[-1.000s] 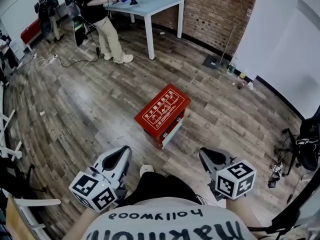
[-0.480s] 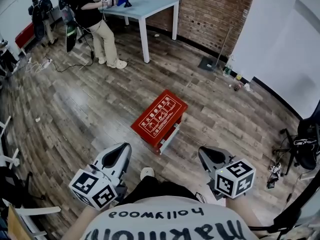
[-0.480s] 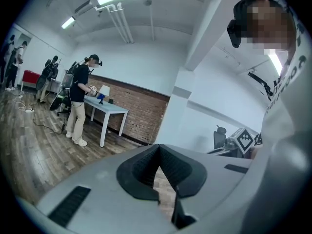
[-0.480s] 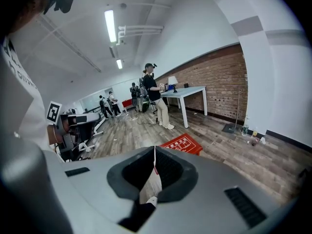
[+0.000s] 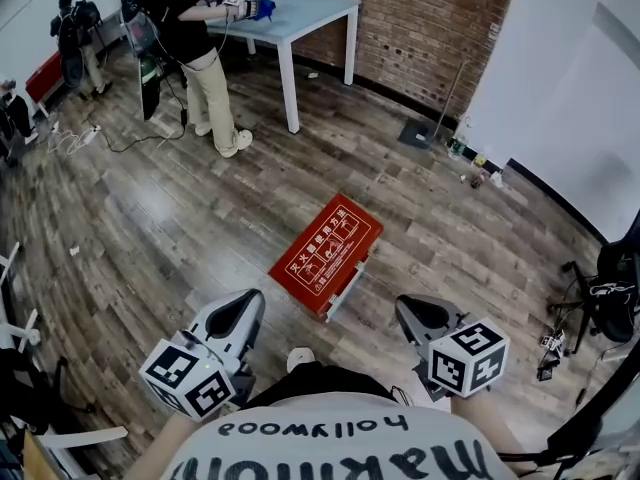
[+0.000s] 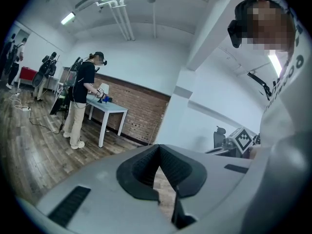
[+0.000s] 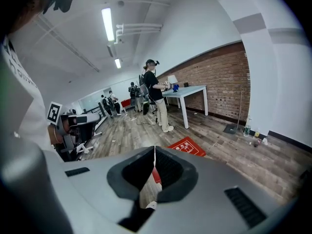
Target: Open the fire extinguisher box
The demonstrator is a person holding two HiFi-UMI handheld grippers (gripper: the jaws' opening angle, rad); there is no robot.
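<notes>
The approach is in hand: the red fire extinguisher box [image 5: 326,256] lies closed on the floor [image 5: 150,228], ahead of and between the left gripper [image 5: 240,310] and right gripper [image 5: 418,316], well apart from both. Both grippers' jaws are pressed together and empty. The next move probably calls for reaching down to the lid's edge.

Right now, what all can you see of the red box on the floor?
The red box is a flat rectangular case, metal by its look, lying on the wood floor askew to the planks. Its top carries white print and diagrams inside a white border. The lid looks shut. A pale strip shows on its near right side, unclear what. Only the floor touches it; the left hand-held gripper and right hand-held gripper are short of it.
</notes>
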